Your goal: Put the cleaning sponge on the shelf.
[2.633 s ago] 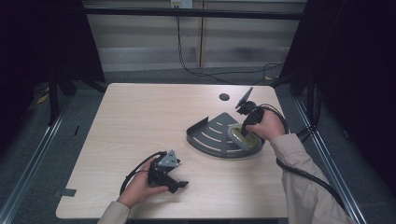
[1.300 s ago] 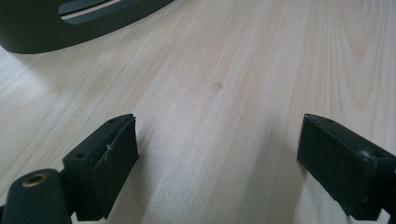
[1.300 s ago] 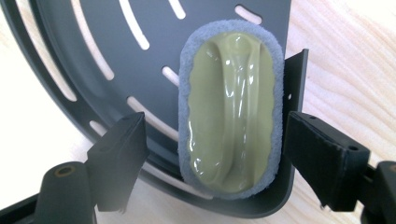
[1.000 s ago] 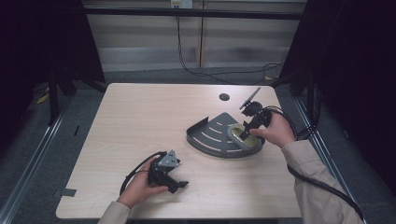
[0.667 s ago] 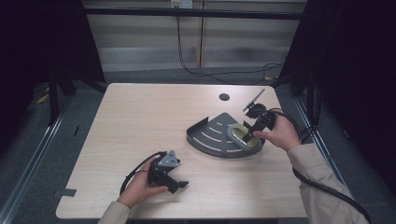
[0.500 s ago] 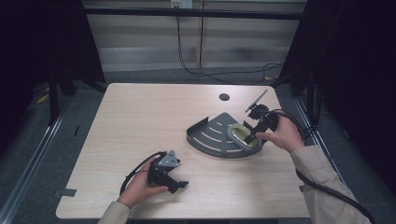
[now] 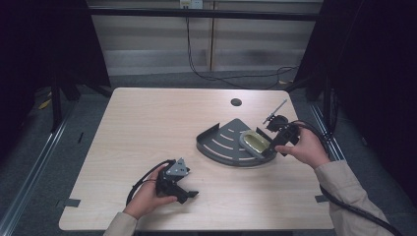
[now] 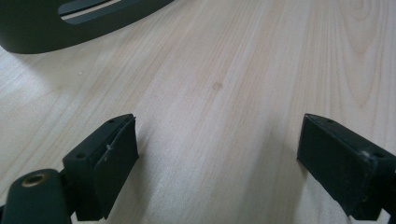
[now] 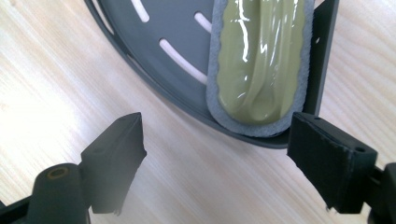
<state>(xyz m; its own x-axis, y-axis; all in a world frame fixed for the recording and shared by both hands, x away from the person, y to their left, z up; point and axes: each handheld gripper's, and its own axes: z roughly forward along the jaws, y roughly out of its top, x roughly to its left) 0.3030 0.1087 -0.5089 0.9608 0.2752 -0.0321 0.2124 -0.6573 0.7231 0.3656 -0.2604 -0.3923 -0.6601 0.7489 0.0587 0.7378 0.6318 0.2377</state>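
Down at the near edge of the worktop [image 7: 147, 118], left of centre, the left hand [image 7: 147, 196] holds the left gripper [image 7: 189, 195] low over the pale wood, its cable looping out to the side. In the left gripper view the jaws are spread wide with nothing but bare wood grain between them, and a dark curved rim of the tray [image 8: 70, 28] sits at the top left corner of that picture, well apart from the jaws.

Moving up and across to the right side of the worktop: the right hand [image 7: 307, 150] grips the right gripper [image 7: 269, 142] just beside the right end of the dark grey quarter-round tray [image 7: 221, 142]. This tray is slotted, with a raised rim, and lies flat on the worktop between the centre and the right edge. In its right end rests a sponge [image 7: 254, 141], a grey pad with a glossy yellow-green face.

From the right gripper view, the jaws stand wide apart, gripping nothing. They hang above the tray's curved rim [image 9: 187, 107]; the sponge [image 9: 259, 60] lies just ahead, between the lines of the two jaws but beyond their tips. Its rounded grey edge sits tucked up against the tray's rim.

Farther back, near the far edge of the worktop, there's a round cable hole [image 7: 236, 102]. Beyond the far edge, black cables [image 7: 196, 59] hang down a pale wall panel.
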